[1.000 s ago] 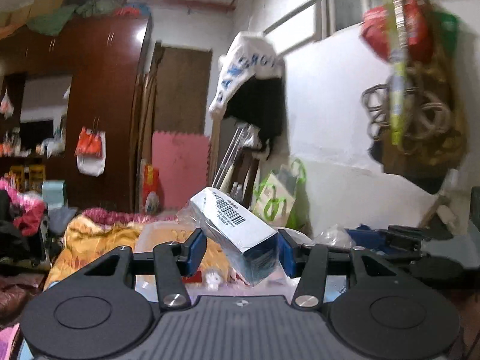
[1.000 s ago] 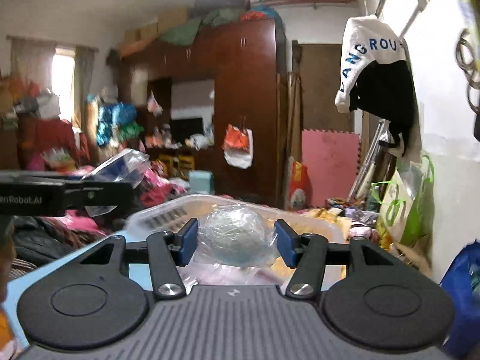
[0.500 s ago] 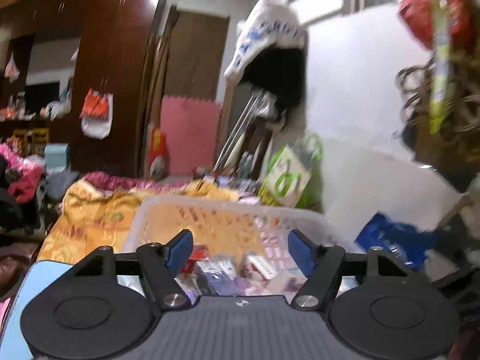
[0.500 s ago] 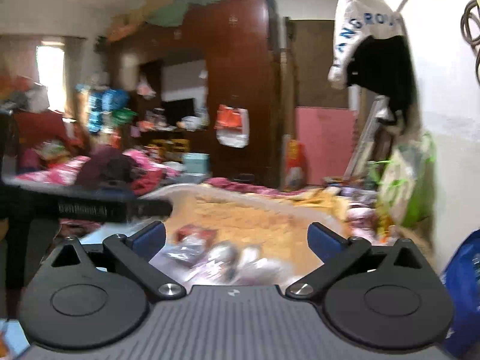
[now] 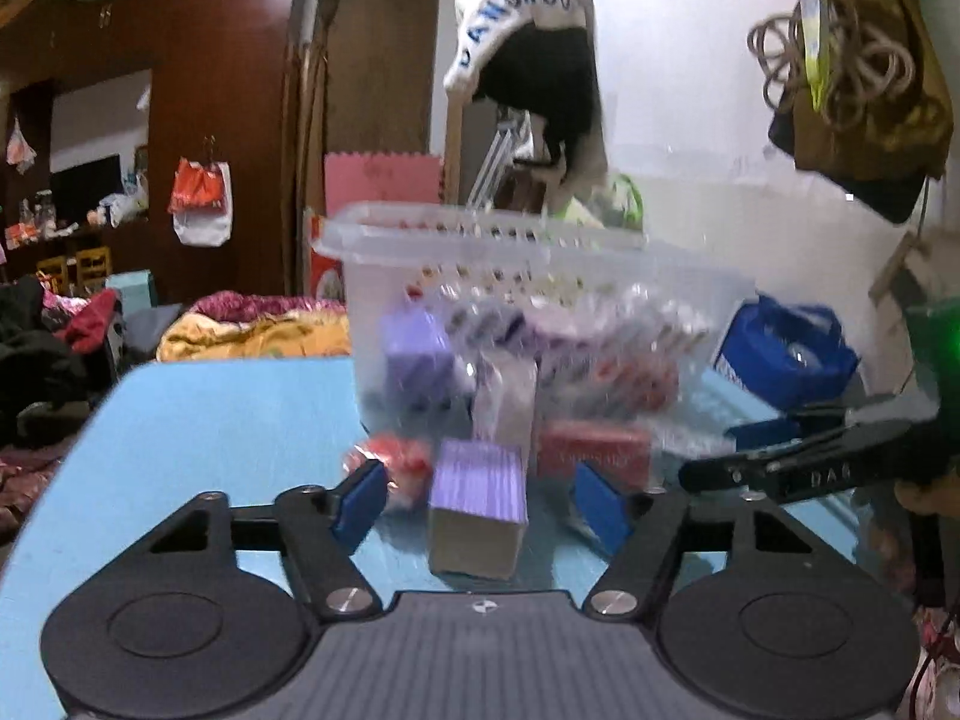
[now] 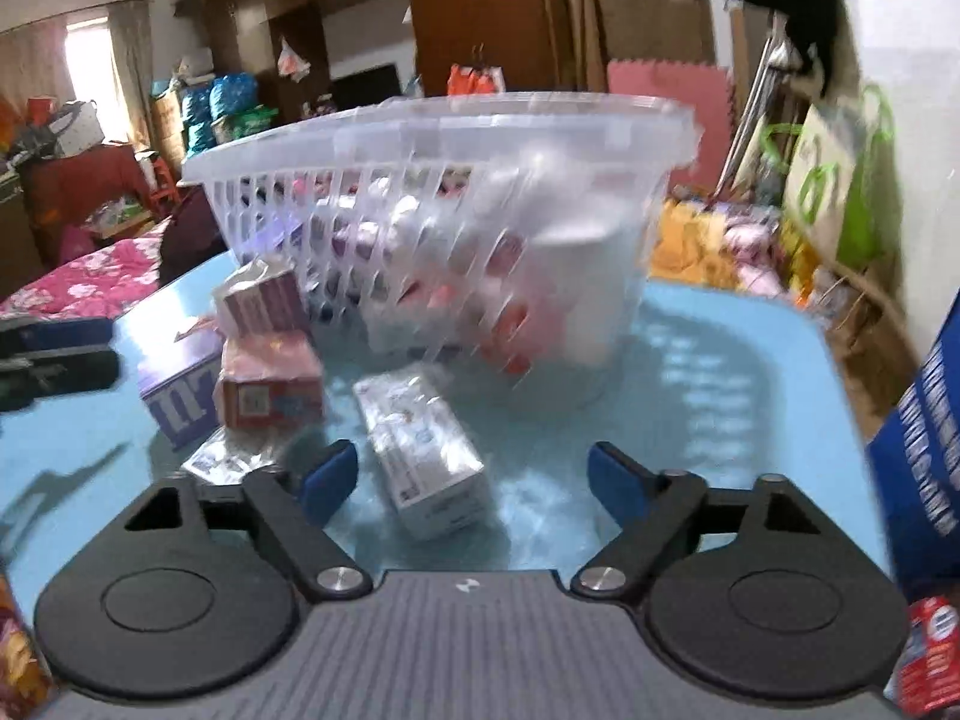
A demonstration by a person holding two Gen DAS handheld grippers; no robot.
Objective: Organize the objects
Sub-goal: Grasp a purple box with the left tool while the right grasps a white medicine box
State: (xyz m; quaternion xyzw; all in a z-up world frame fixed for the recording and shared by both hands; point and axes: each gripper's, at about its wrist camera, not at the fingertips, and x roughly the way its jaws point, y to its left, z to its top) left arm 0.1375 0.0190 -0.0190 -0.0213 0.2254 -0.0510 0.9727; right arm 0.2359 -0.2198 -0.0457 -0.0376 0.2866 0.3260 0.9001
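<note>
Packets and small boxes fill the clear basket (image 6: 444, 138) mid-table (image 6: 720, 372); my left gripper (image 5: 480, 501) and right gripper (image 6: 474, 480) are both spread, holding nothing.

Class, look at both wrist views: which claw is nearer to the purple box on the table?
Left. The left claw is open with the purple box between its fingers. The right claw is over a white packet, with the purple box off to its left.

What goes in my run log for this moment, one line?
left gripper: open, at purple box | right gripper: open, at white box | basket: filled
</note>
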